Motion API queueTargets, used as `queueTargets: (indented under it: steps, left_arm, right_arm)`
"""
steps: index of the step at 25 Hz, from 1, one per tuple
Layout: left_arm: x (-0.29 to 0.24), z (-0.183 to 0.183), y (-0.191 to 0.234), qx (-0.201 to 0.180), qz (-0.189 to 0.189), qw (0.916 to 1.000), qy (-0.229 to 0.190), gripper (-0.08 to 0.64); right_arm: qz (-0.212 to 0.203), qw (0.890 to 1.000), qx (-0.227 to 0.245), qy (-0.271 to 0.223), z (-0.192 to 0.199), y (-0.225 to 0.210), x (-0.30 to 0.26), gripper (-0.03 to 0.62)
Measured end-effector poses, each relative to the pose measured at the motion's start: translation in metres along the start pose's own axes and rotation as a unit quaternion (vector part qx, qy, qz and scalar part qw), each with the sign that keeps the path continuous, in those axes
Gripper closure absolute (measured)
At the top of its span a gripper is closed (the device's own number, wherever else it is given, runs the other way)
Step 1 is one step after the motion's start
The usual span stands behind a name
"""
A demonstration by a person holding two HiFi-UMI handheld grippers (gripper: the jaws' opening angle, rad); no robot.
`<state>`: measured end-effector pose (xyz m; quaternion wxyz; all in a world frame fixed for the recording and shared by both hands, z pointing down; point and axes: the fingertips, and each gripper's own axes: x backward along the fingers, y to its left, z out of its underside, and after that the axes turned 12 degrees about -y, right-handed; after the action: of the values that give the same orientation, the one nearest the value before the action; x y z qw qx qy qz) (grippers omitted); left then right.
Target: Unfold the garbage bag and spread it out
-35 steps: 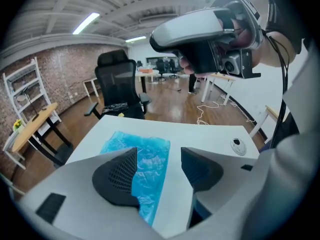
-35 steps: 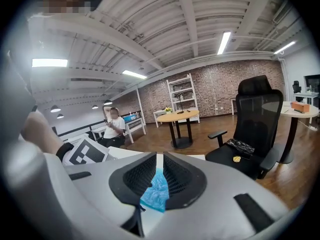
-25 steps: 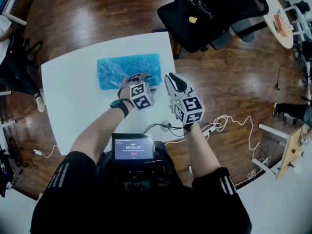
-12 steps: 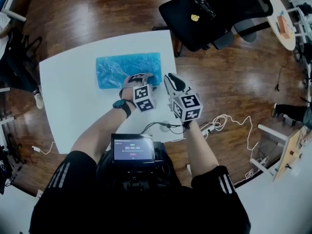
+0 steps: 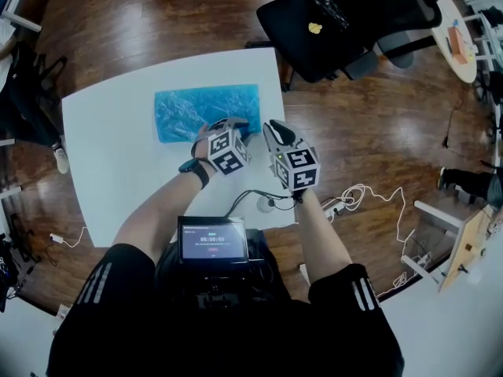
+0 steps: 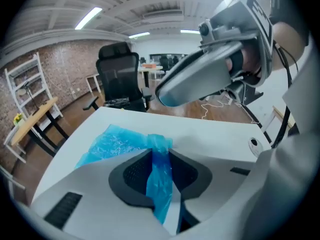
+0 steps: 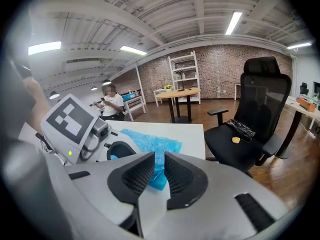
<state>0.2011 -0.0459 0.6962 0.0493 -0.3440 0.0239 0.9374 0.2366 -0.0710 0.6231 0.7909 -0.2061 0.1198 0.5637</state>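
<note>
My left gripper (image 5: pixel 236 126) had just closed its jaws on the near right edge of the garbage bag (image 5: pixel 200 107), folded flat on the table (image 5: pixel 110 179), to lift a layer. The right gripper (image 5: pixel 273 129), slightly parted and empty, hovered beside it to take the other layer.

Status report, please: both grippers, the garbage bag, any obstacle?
Left gripper just closed on blue garbage bag, near right corner. Right gripper beside it, jaws narrowly apart, empty. Bag folded flat on white table; nothing on it.

Blue garbage bag (image 5: pixel 206 110), folded rectangle, crinkled, flat on white table (image 5: pixel 102 155), near corner bunched upward
</note>
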Motion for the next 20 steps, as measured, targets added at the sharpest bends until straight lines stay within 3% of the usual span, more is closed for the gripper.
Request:
queueTargets:
  steps: [9,20]
  left_arm:
    - [0.022,-0.017,0.021,0.074,-0.017,0.9946,-0.071,0.532]
    - [0.037,-0.024,0.033,0.112,-0.040,0.9861,-0.116,0.555]
  right_arm:
    - [-0.036,0.991,0.087,0.092,0.038,0.008,-0.029,0.507]
    - [-0.049,0.981,0.129,0.134,0.049,0.009,-0.055,0.505]
